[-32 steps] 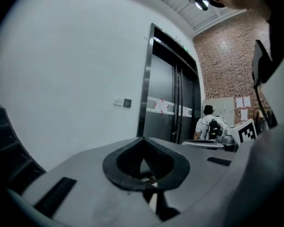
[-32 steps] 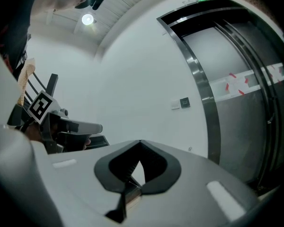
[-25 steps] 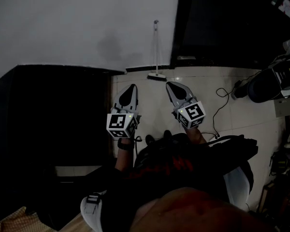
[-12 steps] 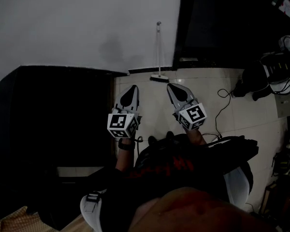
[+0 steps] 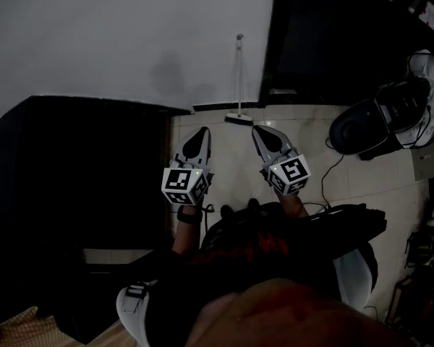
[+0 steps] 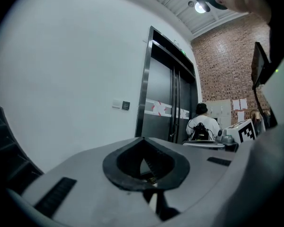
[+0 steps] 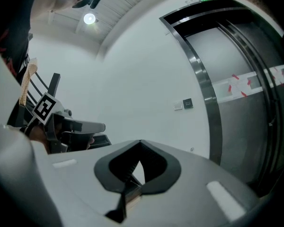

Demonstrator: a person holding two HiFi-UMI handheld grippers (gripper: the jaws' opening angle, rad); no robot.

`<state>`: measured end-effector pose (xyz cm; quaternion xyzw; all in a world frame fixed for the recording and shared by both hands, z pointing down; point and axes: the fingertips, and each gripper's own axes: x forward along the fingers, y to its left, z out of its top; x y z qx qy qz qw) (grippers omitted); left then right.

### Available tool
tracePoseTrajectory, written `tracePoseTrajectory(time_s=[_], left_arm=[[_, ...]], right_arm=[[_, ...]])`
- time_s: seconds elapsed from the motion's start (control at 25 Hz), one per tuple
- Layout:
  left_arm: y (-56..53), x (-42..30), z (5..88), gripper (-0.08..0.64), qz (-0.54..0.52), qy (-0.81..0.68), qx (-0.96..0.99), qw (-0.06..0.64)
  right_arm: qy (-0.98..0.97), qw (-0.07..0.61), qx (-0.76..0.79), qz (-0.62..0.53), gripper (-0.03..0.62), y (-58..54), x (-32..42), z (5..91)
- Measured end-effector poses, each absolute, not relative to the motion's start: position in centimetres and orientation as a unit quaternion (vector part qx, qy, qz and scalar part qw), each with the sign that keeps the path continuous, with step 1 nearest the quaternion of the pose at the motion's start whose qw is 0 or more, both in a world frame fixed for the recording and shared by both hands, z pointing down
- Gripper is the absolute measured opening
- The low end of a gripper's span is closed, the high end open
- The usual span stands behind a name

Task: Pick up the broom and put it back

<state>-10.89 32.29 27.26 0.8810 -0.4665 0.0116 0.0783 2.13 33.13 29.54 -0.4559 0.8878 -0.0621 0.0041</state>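
The broom (image 5: 239,85) stands upright against the white wall, its head (image 5: 239,118) on the tiled floor beside the dark elevator frame. Both grippers are held level in front of the person, short of the broom and pointing toward it. My left gripper (image 5: 200,131) is shut with nothing in it; in the left gripper view its jaws (image 6: 143,139) meet at the tip. My right gripper (image 5: 260,129) is also shut and empty, and in the right gripper view its tips (image 7: 141,141) touch. The broom does not show clearly in either gripper view.
A black cabinet (image 5: 79,172) fills the left side. Elevator doors (image 6: 165,103) stand right of the broom. A person in white (image 5: 428,71) with a dark round object (image 5: 362,129) is at the right, and a cable (image 5: 334,170) lies on the tiles.
Both grippers have stayed where they were, shut. At the right, the person in white and the dark round object have moved leftward, further into view.
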Motion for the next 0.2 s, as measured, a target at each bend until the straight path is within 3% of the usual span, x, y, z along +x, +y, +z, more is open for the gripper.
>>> tracePoseTrajectory(time_s=[0.2], left_arm=[[31.68, -11.18, 27.54, 0.005, 0.013, -0.468, 0.88, 0.083]], right_arm=[[0.888, 0.012, -0.454, -0.067, 0.0, 32.5, 1.53, 30.16]])
